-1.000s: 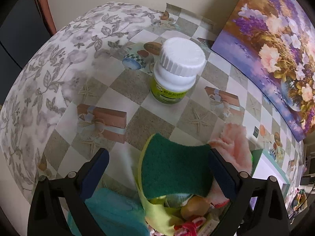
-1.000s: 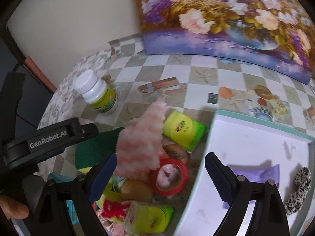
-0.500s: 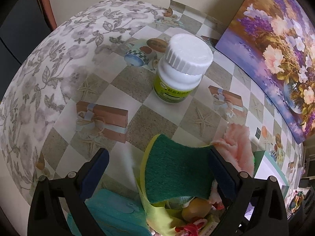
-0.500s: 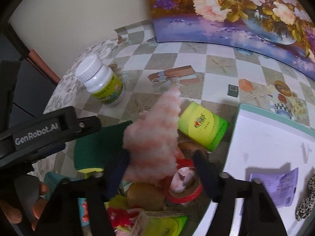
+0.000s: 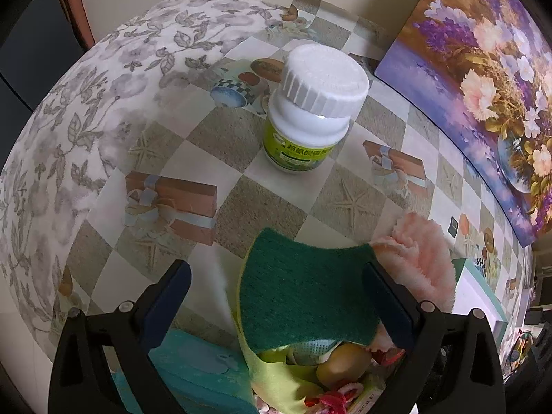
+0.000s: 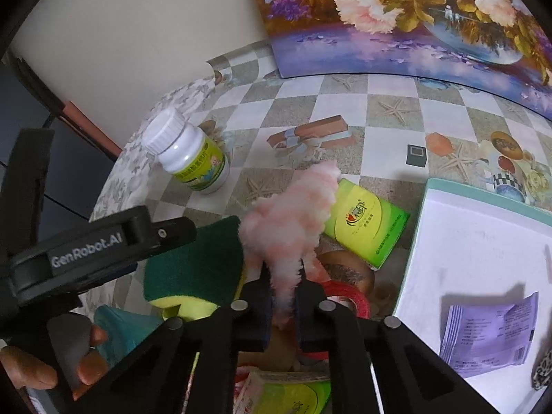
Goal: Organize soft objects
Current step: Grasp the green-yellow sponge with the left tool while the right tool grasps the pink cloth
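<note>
Checkered oilcloth bench, cluttered pile. Right claw is clenched on the fluffy pink cloth; left claw gapes around the green-and-yellow scouring sponge. Lift straight up, gently, so nothing snags.

Each tool is black plastic with dark blue pads, silver screws and white "GenRobot.AI" lettering; bare skin on the hand.

Left gripper fingers spread, green sponge between, white bottle beyond
</note>
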Motion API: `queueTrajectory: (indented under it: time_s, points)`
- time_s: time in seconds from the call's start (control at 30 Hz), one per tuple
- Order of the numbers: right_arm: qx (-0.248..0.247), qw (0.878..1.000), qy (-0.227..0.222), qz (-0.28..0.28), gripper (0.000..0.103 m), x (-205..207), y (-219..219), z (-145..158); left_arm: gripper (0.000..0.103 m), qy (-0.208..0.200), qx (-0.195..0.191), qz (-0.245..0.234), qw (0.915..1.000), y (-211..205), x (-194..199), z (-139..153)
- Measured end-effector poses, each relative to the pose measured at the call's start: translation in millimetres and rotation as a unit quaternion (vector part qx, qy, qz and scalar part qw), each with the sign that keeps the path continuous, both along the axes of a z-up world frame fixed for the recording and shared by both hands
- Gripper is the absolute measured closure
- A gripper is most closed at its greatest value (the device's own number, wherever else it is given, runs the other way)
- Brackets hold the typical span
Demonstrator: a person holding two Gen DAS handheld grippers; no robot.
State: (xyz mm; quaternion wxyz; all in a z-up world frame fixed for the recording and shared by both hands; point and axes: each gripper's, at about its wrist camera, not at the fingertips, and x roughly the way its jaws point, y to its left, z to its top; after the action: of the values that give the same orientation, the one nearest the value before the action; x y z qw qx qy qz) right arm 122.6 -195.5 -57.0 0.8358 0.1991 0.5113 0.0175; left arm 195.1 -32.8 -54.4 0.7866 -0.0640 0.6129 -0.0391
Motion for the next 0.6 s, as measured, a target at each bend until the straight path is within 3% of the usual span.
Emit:
queueTrajectory:
  time_s: [0.6]
  points:
    - [0.013, 0.999, -0.001, -0.029, 0.095, -9.8, -21.1, 8.7, 0.004, 0.02, 0.009, -0.024, 0.9995, -15.7, -0.2, -19.0]
